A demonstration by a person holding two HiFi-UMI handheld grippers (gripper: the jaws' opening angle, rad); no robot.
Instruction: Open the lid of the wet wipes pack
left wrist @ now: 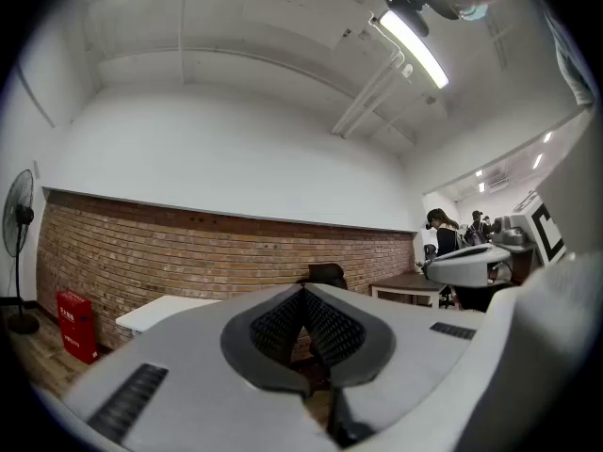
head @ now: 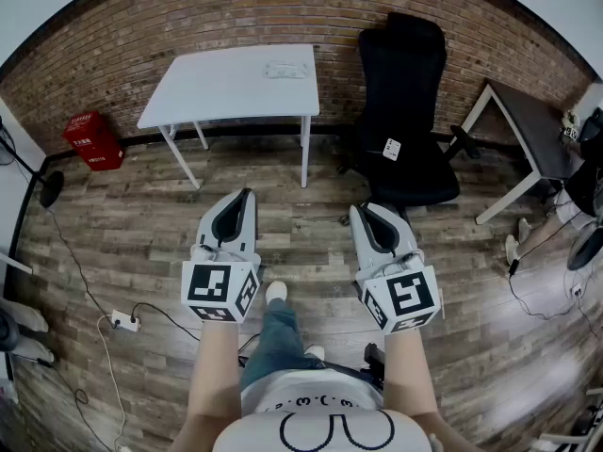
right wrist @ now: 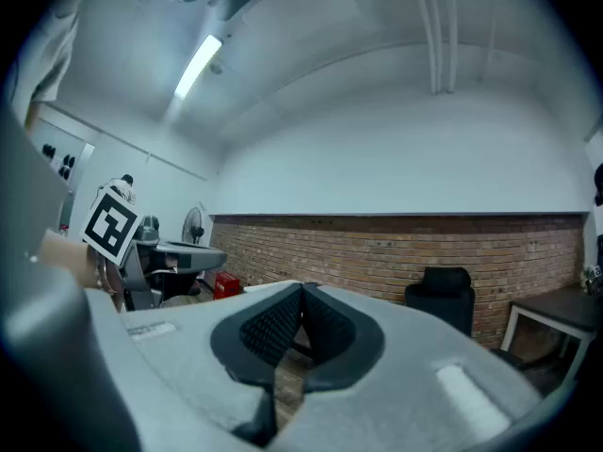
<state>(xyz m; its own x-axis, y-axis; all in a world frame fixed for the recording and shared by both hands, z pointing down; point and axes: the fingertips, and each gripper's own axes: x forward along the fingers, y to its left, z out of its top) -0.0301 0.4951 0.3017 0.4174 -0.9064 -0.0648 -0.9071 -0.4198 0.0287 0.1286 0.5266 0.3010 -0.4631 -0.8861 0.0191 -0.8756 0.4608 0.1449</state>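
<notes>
The wet wipes pack (head: 285,70) lies flat on the white table (head: 217,92) against the brick wall, far ahead of both grippers. My left gripper (head: 247,194) and right gripper (head: 358,210) are held level over the wooden floor, side by side, well short of the table. Both are shut with nothing between their jaws. In the left gripper view the left gripper (left wrist: 303,292) has its tips touching; the white table (left wrist: 155,311) shows beyond it at the left. In the right gripper view the right gripper (right wrist: 302,288) is also closed and empty.
A black office chair (head: 405,111) stands to the right of the table, and a dark desk (head: 528,125) farther right. A red box (head: 92,140) sits by the wall at left. Cables and a power strip (head: 124,321) lie on the floor. People (left wrist: 443,238) stand in the background.
</notes>
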